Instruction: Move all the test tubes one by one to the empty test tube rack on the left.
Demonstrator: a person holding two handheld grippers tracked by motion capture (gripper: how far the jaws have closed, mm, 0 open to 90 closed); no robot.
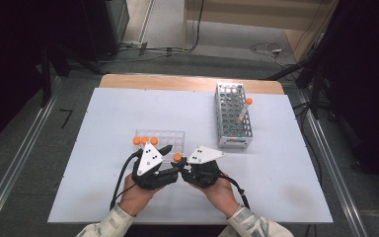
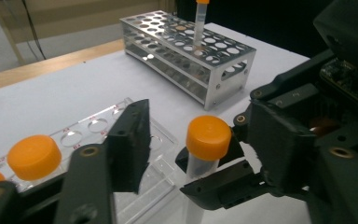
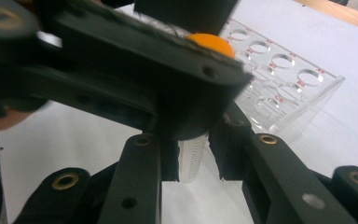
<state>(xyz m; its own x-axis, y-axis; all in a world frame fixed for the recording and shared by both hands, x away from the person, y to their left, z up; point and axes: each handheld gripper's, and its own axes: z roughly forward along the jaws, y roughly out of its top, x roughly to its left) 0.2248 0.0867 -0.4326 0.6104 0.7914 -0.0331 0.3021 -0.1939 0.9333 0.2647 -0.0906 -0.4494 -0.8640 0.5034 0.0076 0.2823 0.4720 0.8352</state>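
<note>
Near edge of the bench (image 1: 103,197): two hands, each with a hand-held gripper, met close together. Right hand-held gripper (image 3: 193,161): jaws closed on the clear body of a tube (image 3: 191,158) with an orange cap (image 2: 208,136), held upright just above the bench. Left hand-held gripper (image 2: 168,154): jaws spread wide, one on either side of the cap, not touching it as far as the left gripper view showed. Just behind the grippers: a clear rack (image 1: 170,138), low and flat, with rows of round holes; three orange-capped tubes (image 1: 144,140) stood at its left end. Farther back and to the right, well apart: a metal rack (image 1: 232,123), tall, many-holed, holding one orange-capped tube (image 1: 244,109) that leaned toward its right side. Beyond the white bench surface: a wooden edge (image 1: 187,81), then grey floor with cables (image 1: 266,49).
</note>
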